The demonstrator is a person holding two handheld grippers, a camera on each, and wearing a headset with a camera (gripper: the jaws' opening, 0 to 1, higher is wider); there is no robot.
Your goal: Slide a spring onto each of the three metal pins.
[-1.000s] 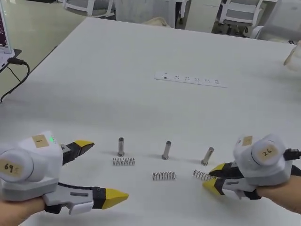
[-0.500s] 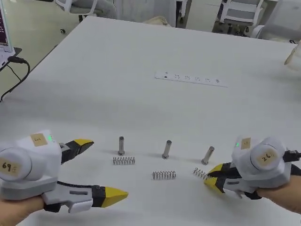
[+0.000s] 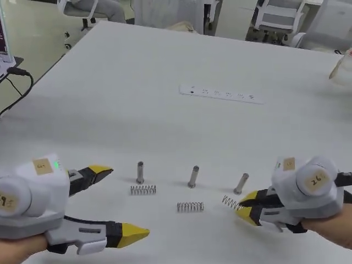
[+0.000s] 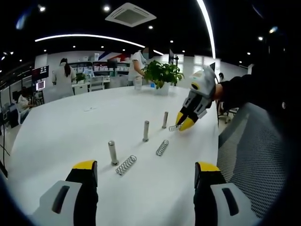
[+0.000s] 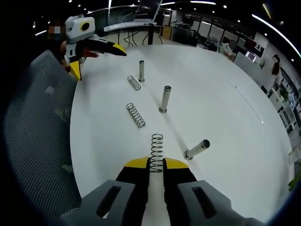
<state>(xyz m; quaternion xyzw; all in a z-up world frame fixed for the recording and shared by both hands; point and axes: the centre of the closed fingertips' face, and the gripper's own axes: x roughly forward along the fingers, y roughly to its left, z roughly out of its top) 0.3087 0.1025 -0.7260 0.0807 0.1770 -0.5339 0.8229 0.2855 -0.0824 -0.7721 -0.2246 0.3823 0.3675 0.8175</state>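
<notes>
Three short metal pins stand in a row on the white table: left [image 3: 140, 171], middle [image 3: 193, 176], right [image 3: 241, 183]. A spring lies in front of the left pin [image 3: 143, 190] and another in front of the middle pin [image 3: 190, 207]. My right gripper [image 3: 242, 208] is shut on one end of the third spring [image 3: 231, 202], just in front of the right pin. In the right gripper view that spring [image 5: 156, 143] sticks out forward from the gripper [image 5: 156, 165], beside the pin [image 5: 196, 149]. My left gripper [image 3: 125, 202] is open, left of the left spring, holding nothing [image 4: 146, 172].
A white power strip [image 3: 220, 93] lies flat farther back on the table [image 3: 137, 82]. A black cable [image 3: 16, 82] hangs off the left edge. Office chairs [image 3: 275, 16] stand beyond the far edge. A pale object [image 3: 341, 71] sits at the right edge.
The right gripper stays shut on the right spring, and the spring's free end has edged slightly left. The left gripper has barely moved. The head camera shifted a little.
</notes>
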